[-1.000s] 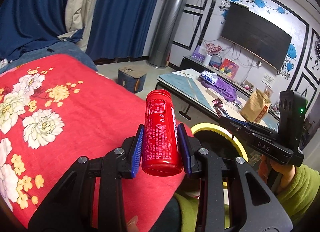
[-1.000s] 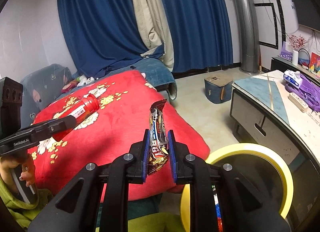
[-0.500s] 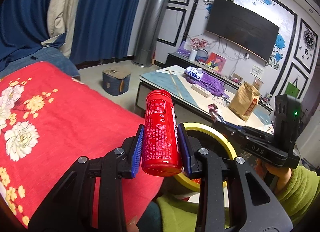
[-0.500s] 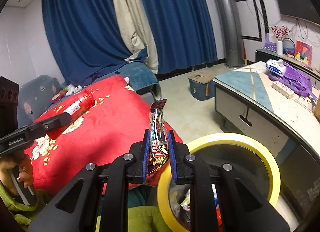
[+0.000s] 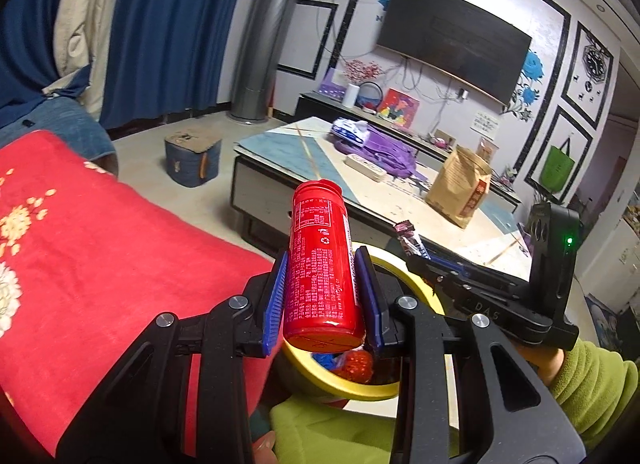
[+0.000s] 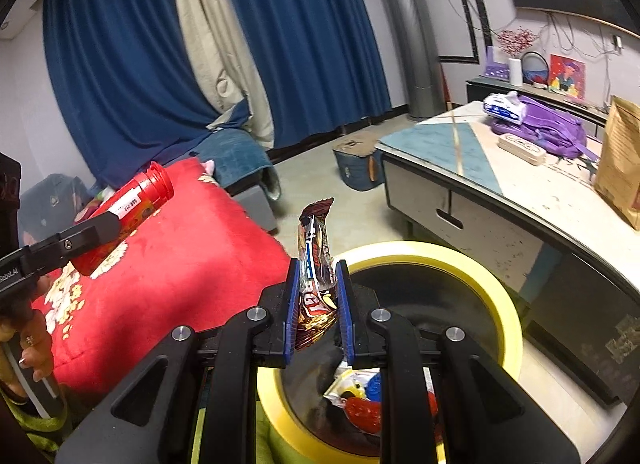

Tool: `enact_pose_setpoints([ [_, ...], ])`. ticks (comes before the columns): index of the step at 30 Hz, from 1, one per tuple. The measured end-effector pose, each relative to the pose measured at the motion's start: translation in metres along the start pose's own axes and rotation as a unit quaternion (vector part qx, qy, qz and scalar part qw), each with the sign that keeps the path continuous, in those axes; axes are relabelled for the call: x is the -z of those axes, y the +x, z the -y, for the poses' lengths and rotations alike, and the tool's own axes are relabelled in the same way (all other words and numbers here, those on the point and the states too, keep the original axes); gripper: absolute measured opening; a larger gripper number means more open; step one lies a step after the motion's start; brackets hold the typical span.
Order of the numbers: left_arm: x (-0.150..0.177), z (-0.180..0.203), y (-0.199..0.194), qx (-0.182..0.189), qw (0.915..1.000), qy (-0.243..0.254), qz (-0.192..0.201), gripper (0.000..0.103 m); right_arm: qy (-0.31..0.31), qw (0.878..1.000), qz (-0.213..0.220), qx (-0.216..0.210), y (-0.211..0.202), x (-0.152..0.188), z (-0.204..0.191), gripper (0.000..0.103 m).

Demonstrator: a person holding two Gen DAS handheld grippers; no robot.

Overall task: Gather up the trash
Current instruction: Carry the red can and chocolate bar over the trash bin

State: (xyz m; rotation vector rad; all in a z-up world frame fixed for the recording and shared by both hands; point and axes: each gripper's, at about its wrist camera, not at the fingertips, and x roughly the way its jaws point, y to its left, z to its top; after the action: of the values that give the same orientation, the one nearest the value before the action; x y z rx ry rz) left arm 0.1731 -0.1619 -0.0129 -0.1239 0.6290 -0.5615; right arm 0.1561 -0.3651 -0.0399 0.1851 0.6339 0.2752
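Trash [image 6: 356,396] inside yellow bin [image 6: 508,304], plainest from right wrist.

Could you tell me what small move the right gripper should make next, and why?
Probably open the right gripper to drop the snack wrapper: its jaws pinch the wrapper over the yellow-rimmed bin, where other trash already lies. The left gripper holds the red bottle near the rim.

Red bottle [image 5: 322,276] with white print, yellow-rimmed bin [image 6: 508,304], red floral blanket [image 5: 100,248], blue curtains [image 6: 312,35]
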Motion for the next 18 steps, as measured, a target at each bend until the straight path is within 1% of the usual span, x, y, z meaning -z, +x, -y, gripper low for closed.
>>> enact_pose_setpoints([
  [6,0.001,0.019,0.019,0.019,0.9996,0.017,-0.011,0.026,0.007,1.0,0.003,0.025,-0.004,0.007,0.014,0.017],
  [15,0.013,0.048,0.05,0.037,0.9971,0.05,-0.043,0.026,0.032,0.998,0.005,0.044,-0.007,0.011,0.038,0.018],
  [18,0.016,0.05,0.058,0.04,0.9963,0.055,-0.052,0.026,0.044,0.998,0.005,0.05,-0.008,0.012,0.047,0.019],
])
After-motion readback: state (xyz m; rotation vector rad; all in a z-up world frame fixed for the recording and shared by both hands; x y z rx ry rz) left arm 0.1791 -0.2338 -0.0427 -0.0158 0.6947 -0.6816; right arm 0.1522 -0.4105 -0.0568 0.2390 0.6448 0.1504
